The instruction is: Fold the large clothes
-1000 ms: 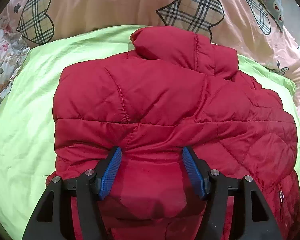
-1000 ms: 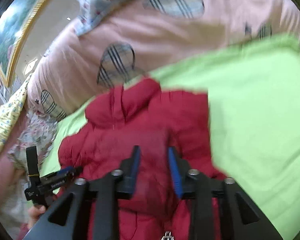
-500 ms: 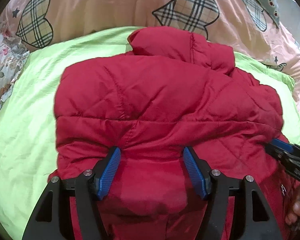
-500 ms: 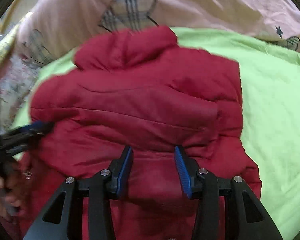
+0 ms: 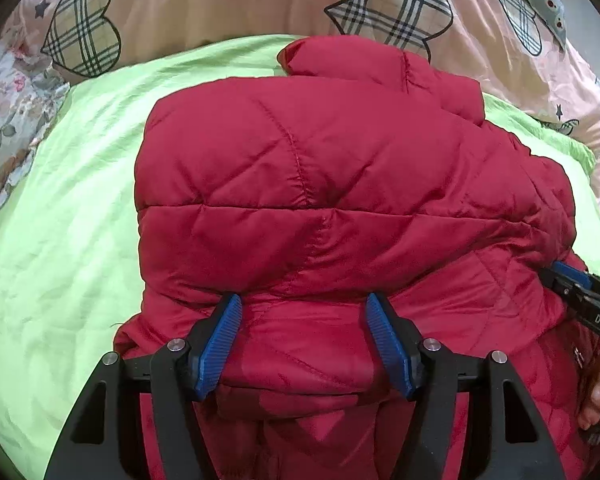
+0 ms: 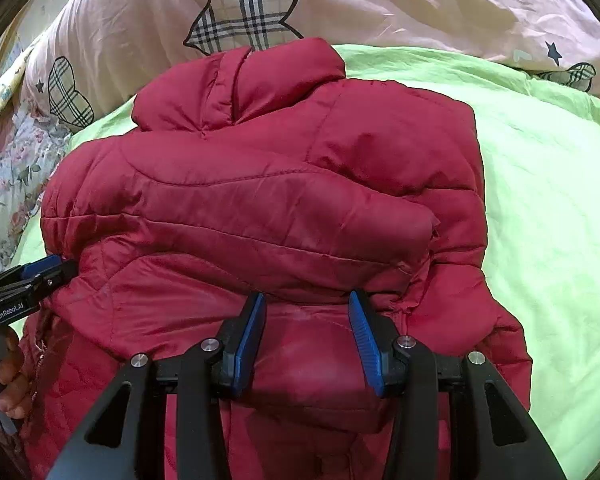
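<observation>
A red quilted puffer jacket (image 5: 320,184) lies on a lime green sheet (image 5: 60,240), collar at the far end, sleeves folded across its front. It also shows in the right wrist view (image 6: 260,200). My left gripper (image 5: 304,336) is open, its blue pads straddling a bulge of the jacket's lower left part. My right gripper (image 6: 306,336) is open in the same way over the lower right part. Each gripper shows at the edge of the other's view, the right one (image 5: 580,292) and the left one (image 6: 24,284).
A pink quilt (image 5: 220,0) with plaid hearts is bunched behind the jacket. A floral cloth (image 5: 8,120) lies at the far left. Green sheet (image 6: 548,220) spreads to the right of the jacket.
The right gripper swung from a tilted high view down over the jacket's right side and widened slightly. The left gripper edged closer to the jacket. The jacket stayed in place.
</observation>
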The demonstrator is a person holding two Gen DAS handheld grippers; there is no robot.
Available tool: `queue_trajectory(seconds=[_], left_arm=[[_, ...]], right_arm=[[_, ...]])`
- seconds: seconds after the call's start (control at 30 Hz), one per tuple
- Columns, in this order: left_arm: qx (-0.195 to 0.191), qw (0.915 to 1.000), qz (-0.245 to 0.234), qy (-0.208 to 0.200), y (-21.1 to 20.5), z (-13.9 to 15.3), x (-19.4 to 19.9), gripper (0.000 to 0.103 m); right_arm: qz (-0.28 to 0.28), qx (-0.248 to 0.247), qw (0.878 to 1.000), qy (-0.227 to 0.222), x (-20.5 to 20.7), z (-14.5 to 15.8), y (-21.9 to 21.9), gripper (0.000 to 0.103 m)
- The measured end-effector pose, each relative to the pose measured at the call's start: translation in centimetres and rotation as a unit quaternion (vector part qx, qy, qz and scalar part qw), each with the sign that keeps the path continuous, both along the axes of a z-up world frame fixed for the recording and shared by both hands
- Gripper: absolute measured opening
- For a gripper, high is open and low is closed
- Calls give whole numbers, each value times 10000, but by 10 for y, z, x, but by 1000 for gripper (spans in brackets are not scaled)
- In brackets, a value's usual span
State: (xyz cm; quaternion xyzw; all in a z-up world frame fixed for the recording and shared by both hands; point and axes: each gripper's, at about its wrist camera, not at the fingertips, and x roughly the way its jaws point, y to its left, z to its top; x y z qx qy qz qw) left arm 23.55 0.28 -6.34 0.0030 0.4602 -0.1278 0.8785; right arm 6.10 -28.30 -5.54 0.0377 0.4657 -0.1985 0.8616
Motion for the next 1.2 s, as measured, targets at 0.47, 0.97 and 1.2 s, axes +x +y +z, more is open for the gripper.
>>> queue_trajectory(seconds=[0.47, 0.97, 1.2], left_arm=[[-105, 9998, 51, 142, 6, 16, -6, 74], [-395, 9984, 301, 268, 70, 23, -101, 75], [-402, 9977, 458, 292, 97, 24, -148, 78]], right_arm=[[-144, 809, 9961, -320, -48, 48, -3, 51], [-137, 1114, 9929, -382, -114, 69, 16, 65], [-238, 946, 9948, -288, -158, 78, 29, 81]])
